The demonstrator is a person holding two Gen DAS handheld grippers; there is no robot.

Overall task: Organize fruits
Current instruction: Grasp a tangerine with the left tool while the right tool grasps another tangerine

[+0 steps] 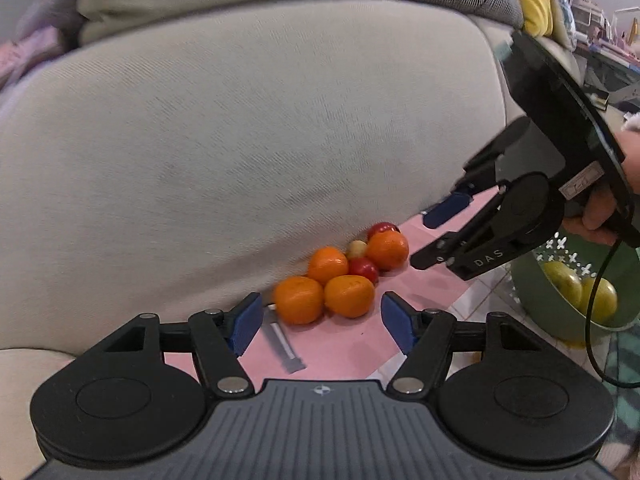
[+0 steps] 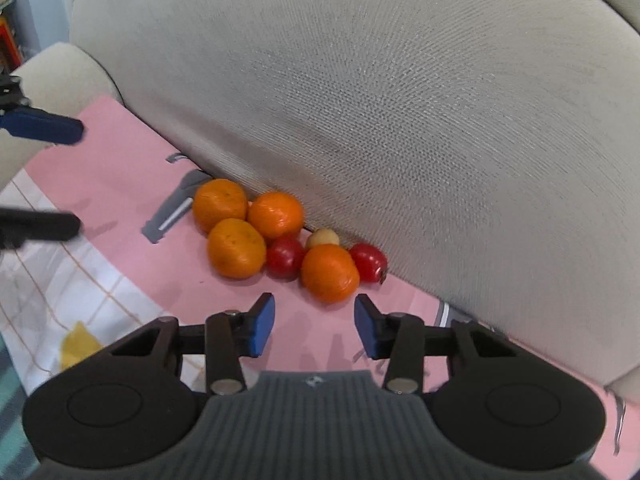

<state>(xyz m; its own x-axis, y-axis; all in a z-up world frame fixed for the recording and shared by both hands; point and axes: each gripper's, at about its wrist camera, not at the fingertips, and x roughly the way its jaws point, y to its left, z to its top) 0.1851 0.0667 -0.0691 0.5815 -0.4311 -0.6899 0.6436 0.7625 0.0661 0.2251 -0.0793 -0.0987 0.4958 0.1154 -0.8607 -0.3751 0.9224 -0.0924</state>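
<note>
I see the fruits lying in one small heap on a pink mat (image 2: 120,168), pressed against the base of a beige sofa cushion (image 2: 400,100). There are four oranges, two red fruits and one small pale yellowish fruit (image 2: 322,237) (I think a small apple or plum, but the view is too soft to decide).

From my right gripper (image 2: 315,326) the heap is just ahead. The nearest orange (image 2: 330,273) lies straight in front of the gap between its blue pads, near but not touching. Its jaws are spread apart and hold nothing. One red fruit (image 2: 285,257) sits left of this orange and touches it, the other red fruit (image 2: 369,262) is at its right, next to the cushion. Three more oranges (image 2: 236,247) lie further left in a cluster.

My left gripper (image 1: 321,322) is also spread wide and empty. The two closest oranges (image 1: 298,300) lie just beyond its pads, between them, without contact. In this left view the right gripper (image 1: 434,236) hangs over the mat to the right of the heap. Behind it stands a green bowl (image 1: 532,292) with two yellow-green fruits (image 1: 564,288) inside.
</note>
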